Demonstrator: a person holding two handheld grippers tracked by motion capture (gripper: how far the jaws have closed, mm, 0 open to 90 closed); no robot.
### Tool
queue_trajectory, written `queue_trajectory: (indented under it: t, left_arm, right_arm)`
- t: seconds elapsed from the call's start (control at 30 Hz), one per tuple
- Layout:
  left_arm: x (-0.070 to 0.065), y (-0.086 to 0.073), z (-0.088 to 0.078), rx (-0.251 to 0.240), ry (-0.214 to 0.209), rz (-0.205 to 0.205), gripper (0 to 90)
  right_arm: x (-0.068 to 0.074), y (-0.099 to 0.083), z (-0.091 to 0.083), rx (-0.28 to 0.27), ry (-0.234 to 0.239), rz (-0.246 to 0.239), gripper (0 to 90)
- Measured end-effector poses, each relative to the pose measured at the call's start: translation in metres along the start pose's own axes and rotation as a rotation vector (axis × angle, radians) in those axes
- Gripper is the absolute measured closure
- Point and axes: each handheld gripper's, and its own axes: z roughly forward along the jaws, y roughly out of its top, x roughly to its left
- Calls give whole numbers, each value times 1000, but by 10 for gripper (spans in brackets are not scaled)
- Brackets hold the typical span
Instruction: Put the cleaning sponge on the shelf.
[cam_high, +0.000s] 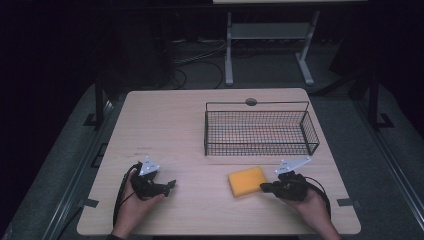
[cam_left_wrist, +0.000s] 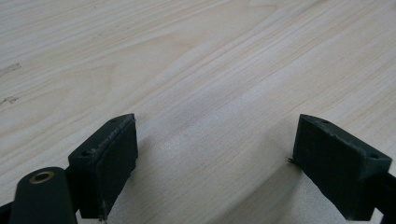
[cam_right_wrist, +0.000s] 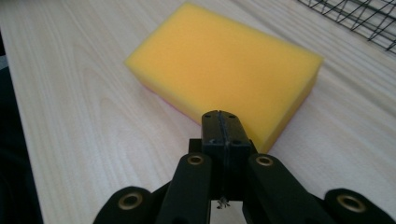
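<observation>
Sponge (cam_high: 247, 181), yellow and flat, lies on the tabletop (cam_high: 170, 125) near its front edge, right of the middle and just in front of the wire basket (cam_high: 260, 131). It sits directly ahead of my right gripper (cam_high: 266, 187), whose jaws are pressed together and empty, their tips close to the sponge's right-hand short edge; I cannot tell whether they touch it. Its long axis runs roughly along the front edge, slightly skewed. My right hand (cam_high: 312, 206) is far nearer to it than my left gripper (cam_high: 170, 185), which rests well apart toward the front left, jaws spread wide over bare wood. A pinkish underside shows faintly along the sponge's bottom edge, hard to make out. The basket looks empty.
</observation>
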Motion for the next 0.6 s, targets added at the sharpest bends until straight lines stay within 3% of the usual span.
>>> queue_trajectory:
  t: [0.33, 0.6]
  left_arm:
    - [0, 0, 0, -1, 1, -3, 132]
    - [0, 0, 0, 0, 2, -3, 132]
  right_arm:
    - [-13, 4, 0, -9, -31, 20, 896]
    - [-5, 15, -5, -45, -11, 3, 897]
